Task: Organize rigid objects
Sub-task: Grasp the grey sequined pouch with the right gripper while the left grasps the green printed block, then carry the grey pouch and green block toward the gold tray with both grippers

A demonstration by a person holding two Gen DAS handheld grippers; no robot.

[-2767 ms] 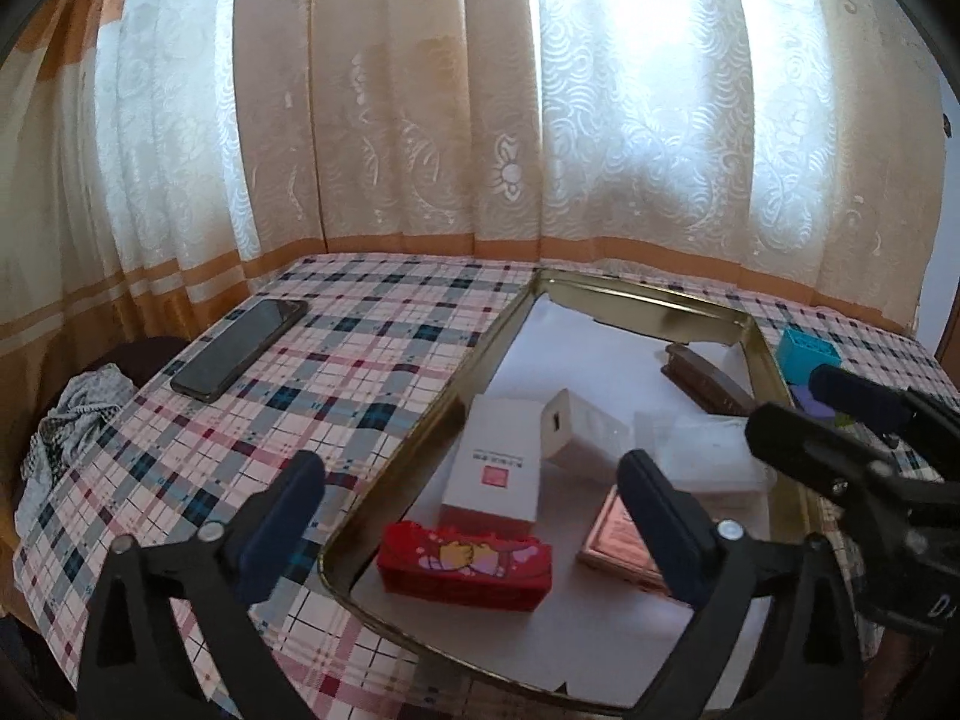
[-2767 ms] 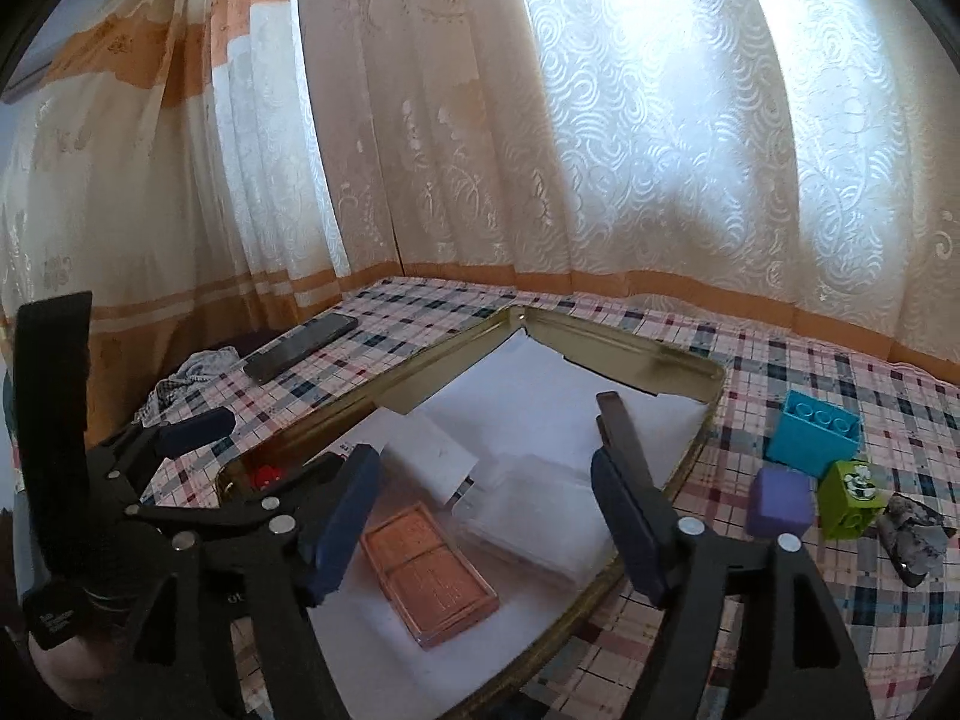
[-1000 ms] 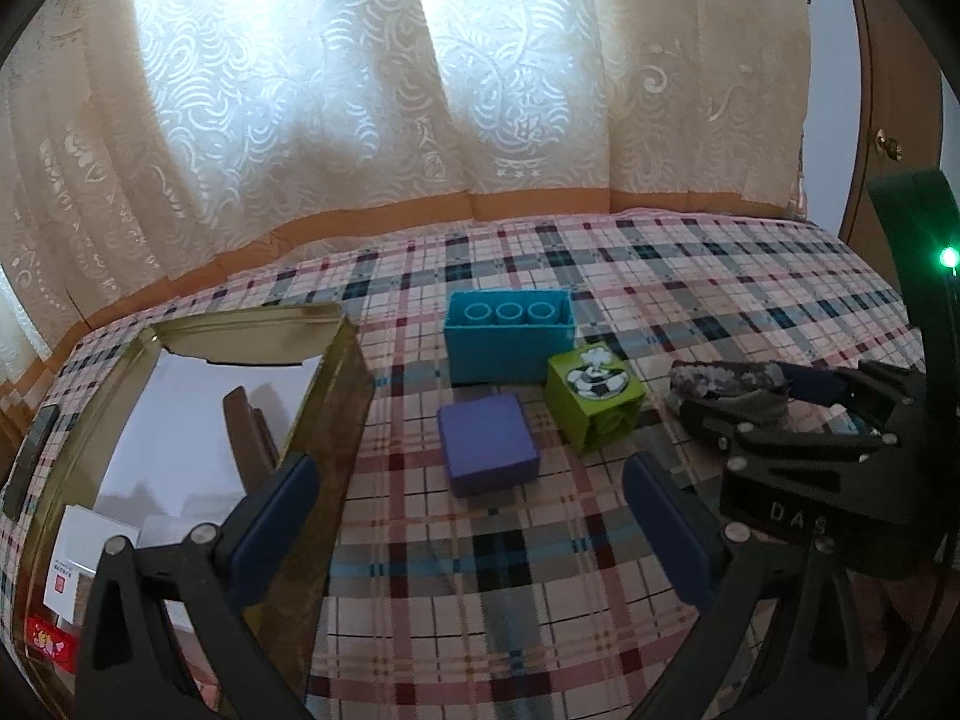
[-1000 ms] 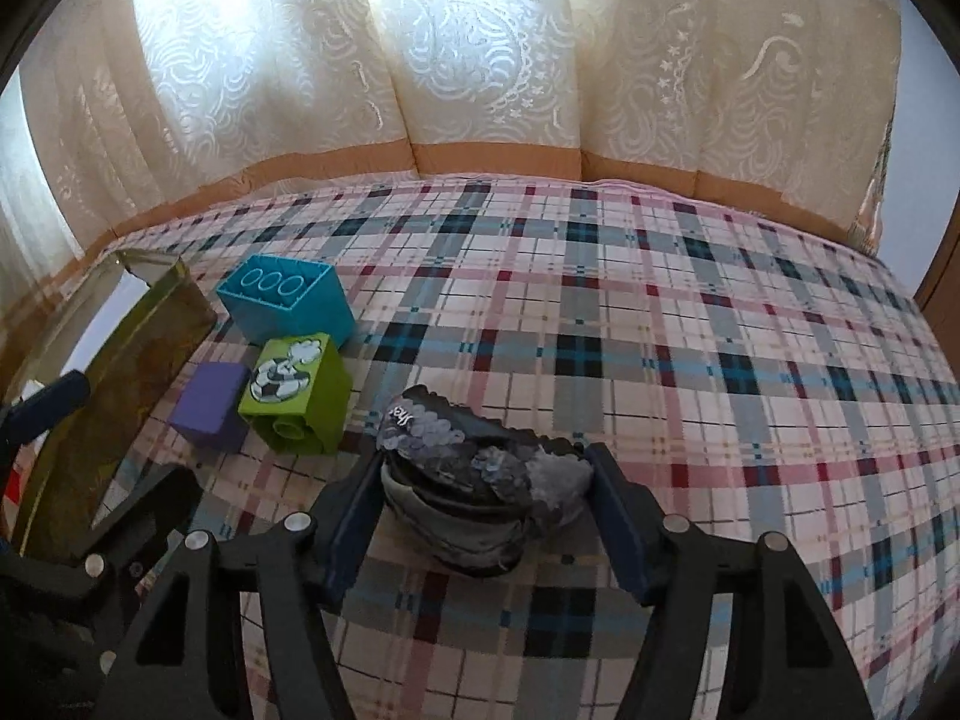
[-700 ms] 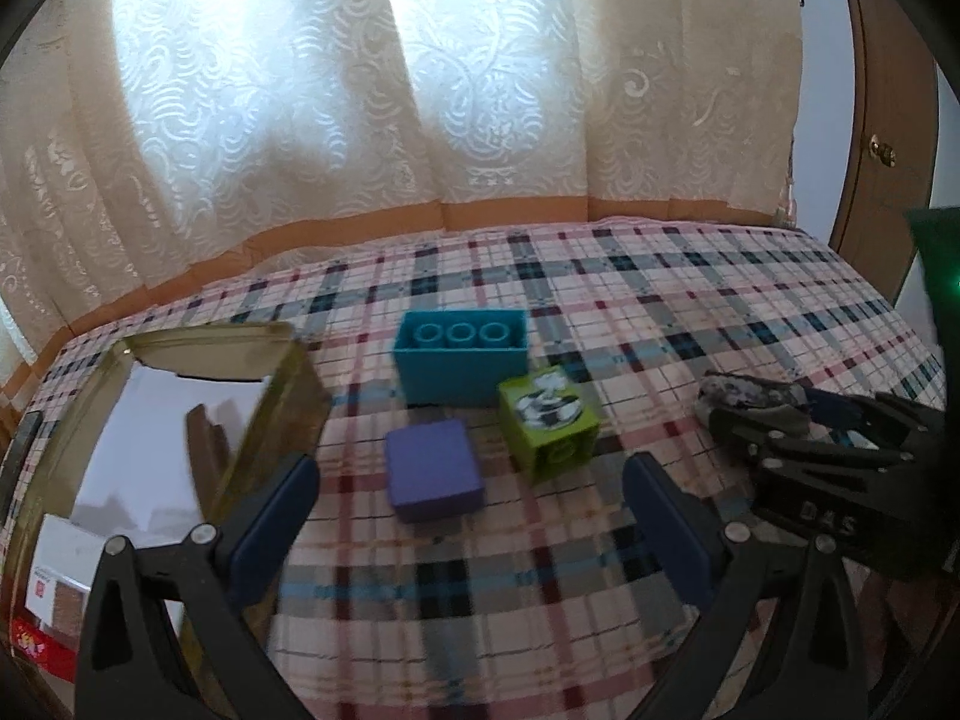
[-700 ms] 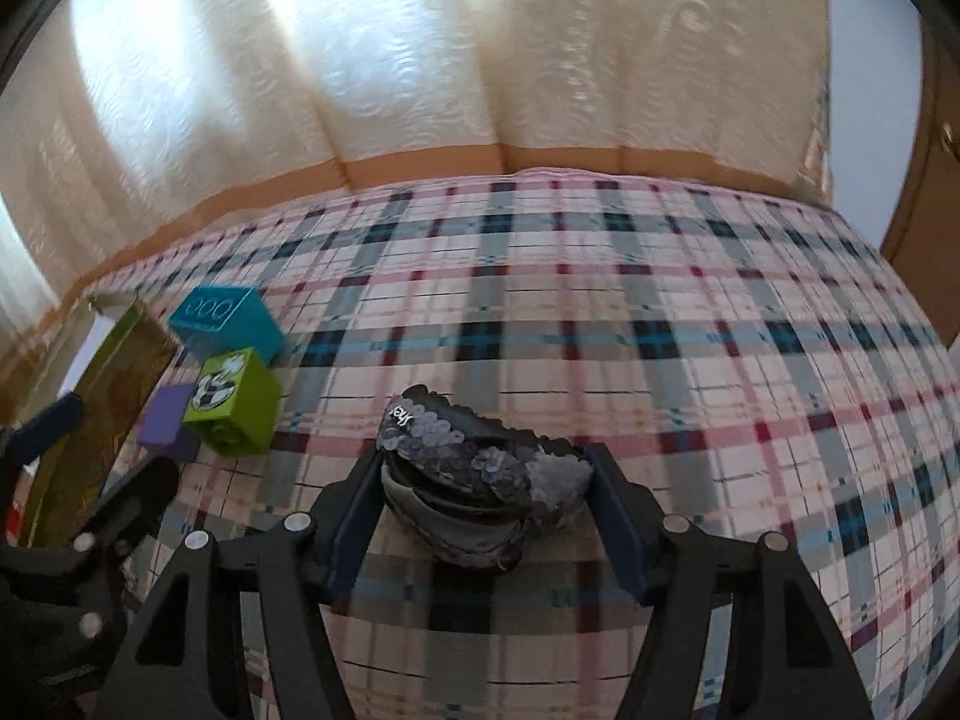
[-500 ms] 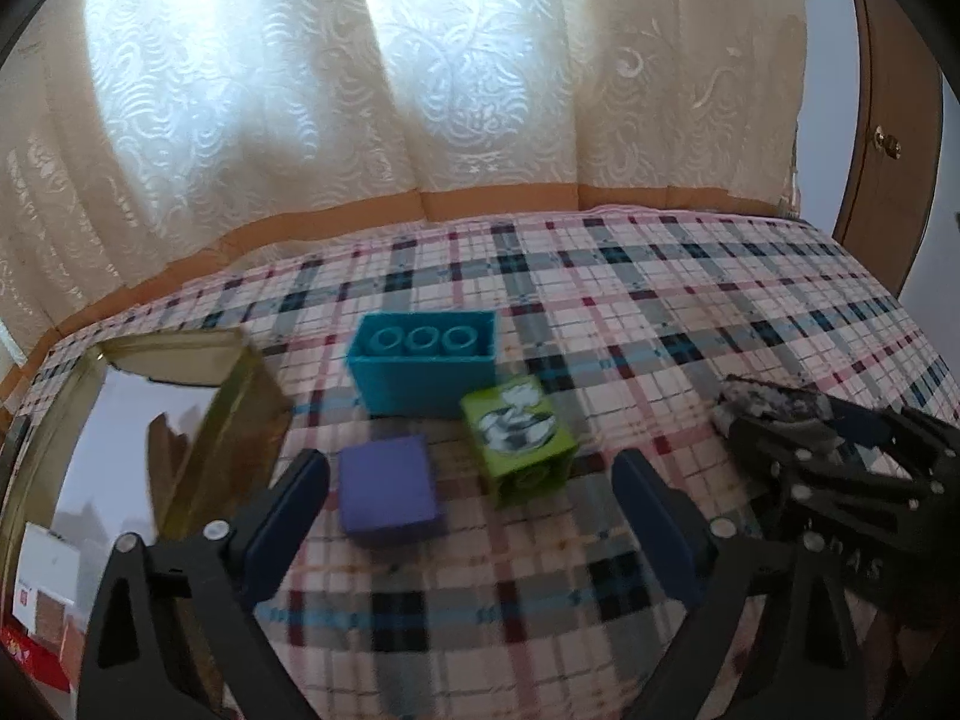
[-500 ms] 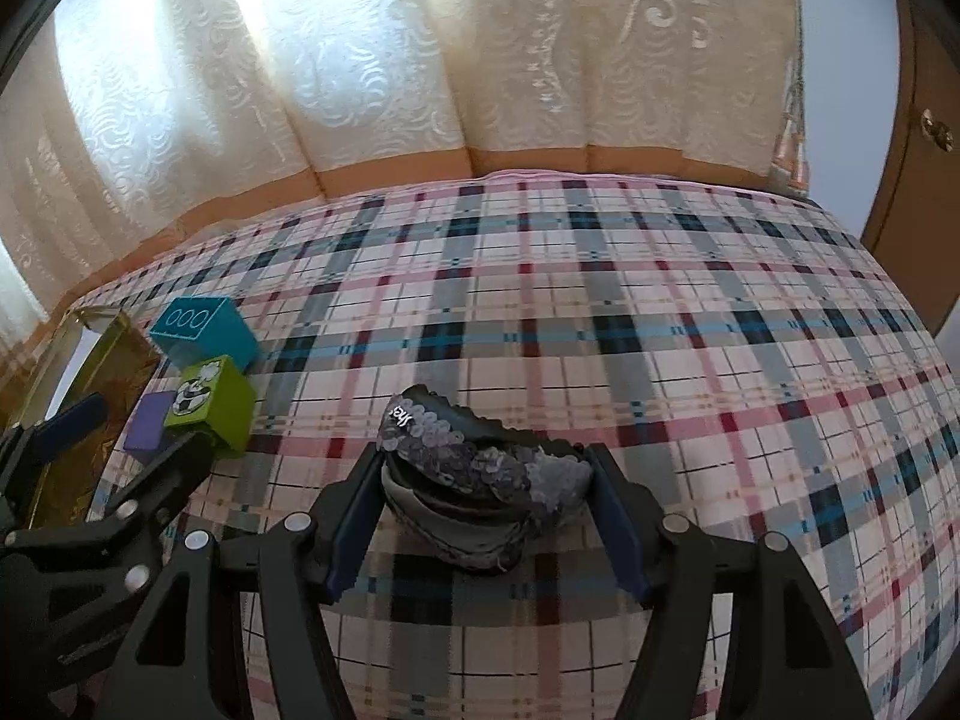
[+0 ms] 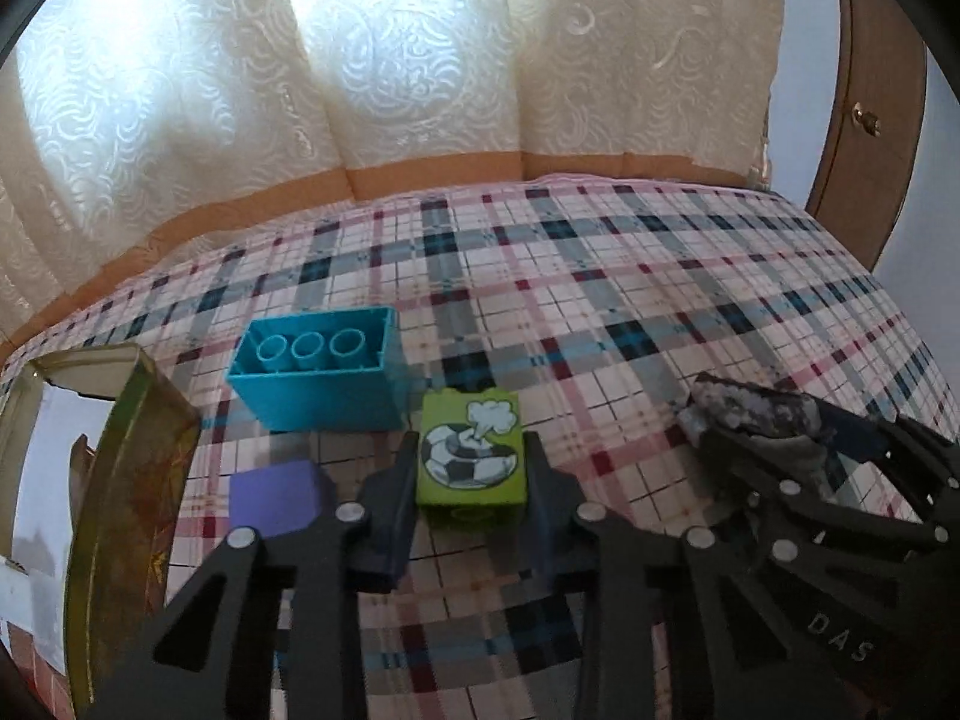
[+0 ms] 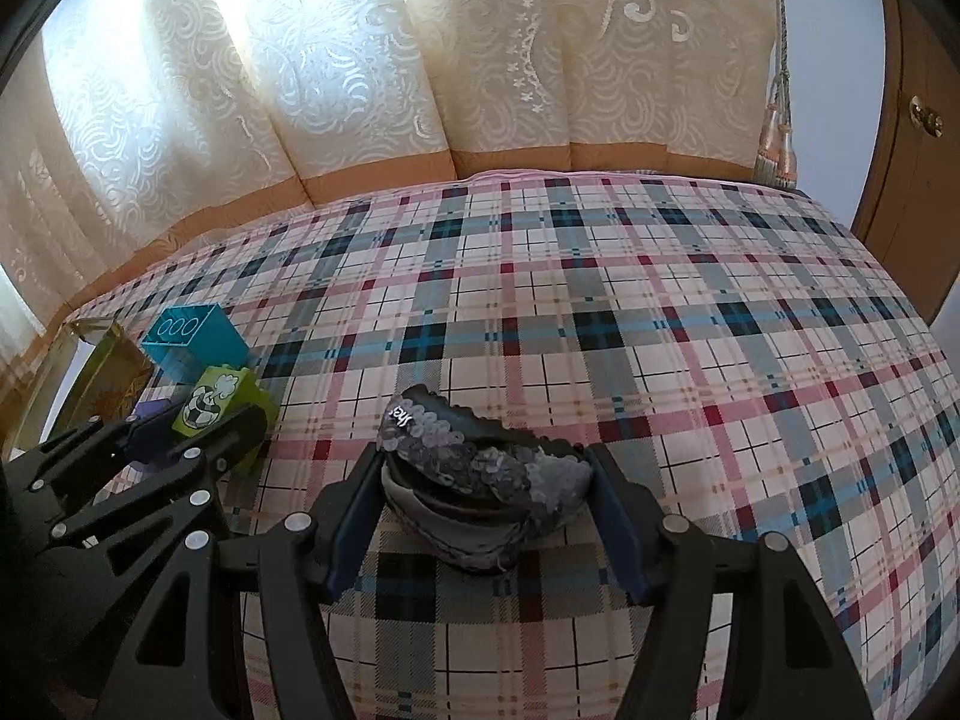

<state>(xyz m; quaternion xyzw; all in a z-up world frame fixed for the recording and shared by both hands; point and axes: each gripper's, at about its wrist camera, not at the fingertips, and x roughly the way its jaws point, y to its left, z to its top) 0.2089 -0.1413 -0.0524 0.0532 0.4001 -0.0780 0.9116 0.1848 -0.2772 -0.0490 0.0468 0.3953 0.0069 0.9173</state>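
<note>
Left gripper (image 9: pixel 471 495) being closed around green football block (image 9: pixel 471 459) on plaid table (image 9: pixel 600 312); right gripper (image 10: pixel 486 501) being clamped on sequined pouch (image 10: pixel 480 471). Block faces being squeezed squarely, lift being kept vertical, clear of purple block (image 9: pixel 276 495).

Green soccer-print block (image 9: pixel 471 461) sits upright beside the purple block (image 9: pixel 277 495), the teal brick (image 9: pixel 316 375) behind them.

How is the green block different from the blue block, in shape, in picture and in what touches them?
The green block is small and nearly a cube; the blue block is longer and wider. The green block bears a football picture; the blue block is plain, with three round tubes showing in its open face. The left tongs are closed on the green block, while nothing grips the blue block. Both are plastic building blocks on the plaid cloth.
</note>
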